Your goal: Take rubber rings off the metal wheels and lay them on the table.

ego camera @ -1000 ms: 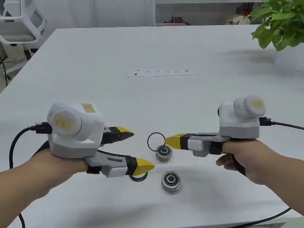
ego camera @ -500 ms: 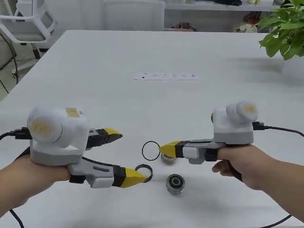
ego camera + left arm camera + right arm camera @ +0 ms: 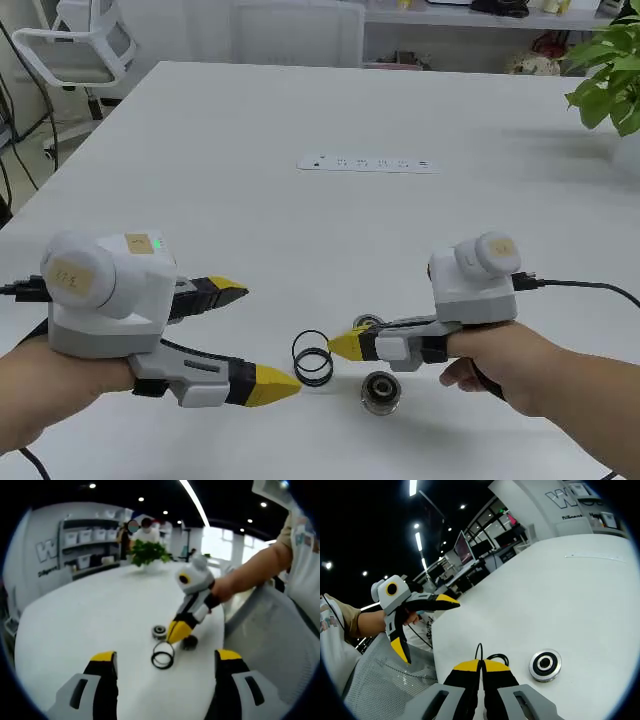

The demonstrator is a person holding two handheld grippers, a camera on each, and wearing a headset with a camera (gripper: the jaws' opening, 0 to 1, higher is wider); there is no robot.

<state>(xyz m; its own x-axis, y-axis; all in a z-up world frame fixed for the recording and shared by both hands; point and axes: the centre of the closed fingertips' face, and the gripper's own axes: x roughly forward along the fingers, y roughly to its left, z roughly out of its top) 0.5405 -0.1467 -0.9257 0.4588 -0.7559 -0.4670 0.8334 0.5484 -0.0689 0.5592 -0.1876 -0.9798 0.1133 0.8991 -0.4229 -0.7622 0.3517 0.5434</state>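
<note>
White table (image 3: 300, 220) — left gripper (image 3: 265, 338) jaws spread, empty; right gripper (image 3: 338, 345) pinched tight on a rubber ring (image 3: 480, 651) — metal wheel (image 3: 380, 391) at its five o'clock.

The left tool (image 3: 270, 338) and the right tool (image 3: 335, 345) are over the near part of the table (image 3: 250, 200), pointing toward each other with their tips near. Two rubber rings (image 3: 312, 360) overlap on the table between them, just ahead of the left tool's spread jaws. The right tool's closed jaws pinch the edge of one of them. One metal wheel (image 3: 381, 391) sits just beside the right tool on its near side. A second wheel (image 3: 368, 322) sits just beyond it, partly hidden. A power strip (image 3: 368, 163) lies well beyond both tools.
</note>
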